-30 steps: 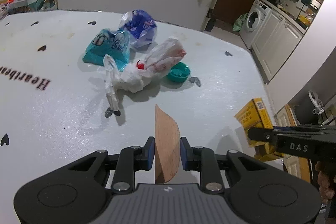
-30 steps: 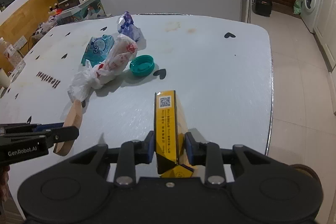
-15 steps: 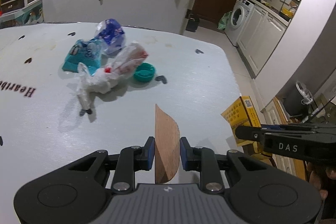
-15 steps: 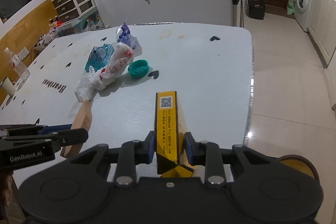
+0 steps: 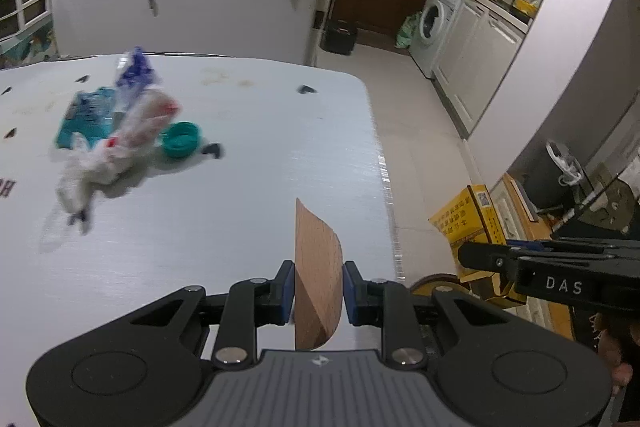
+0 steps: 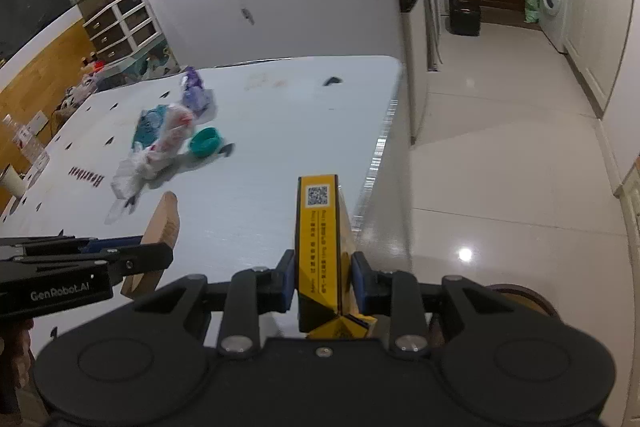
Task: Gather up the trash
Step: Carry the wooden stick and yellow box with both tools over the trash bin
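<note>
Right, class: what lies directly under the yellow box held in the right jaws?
Under the yellow box shows the white table's edge and glossy floor tile. A round brown rim peeks out below; the gripper body covers the rest.

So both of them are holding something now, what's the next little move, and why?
Probably carry both pieces on past the table edge toward wherever the trash goes. The left hand-held gripper is clamped on a brown card piece, the right hand-held gripper on a yellow box; neither can pick up more.
</note>
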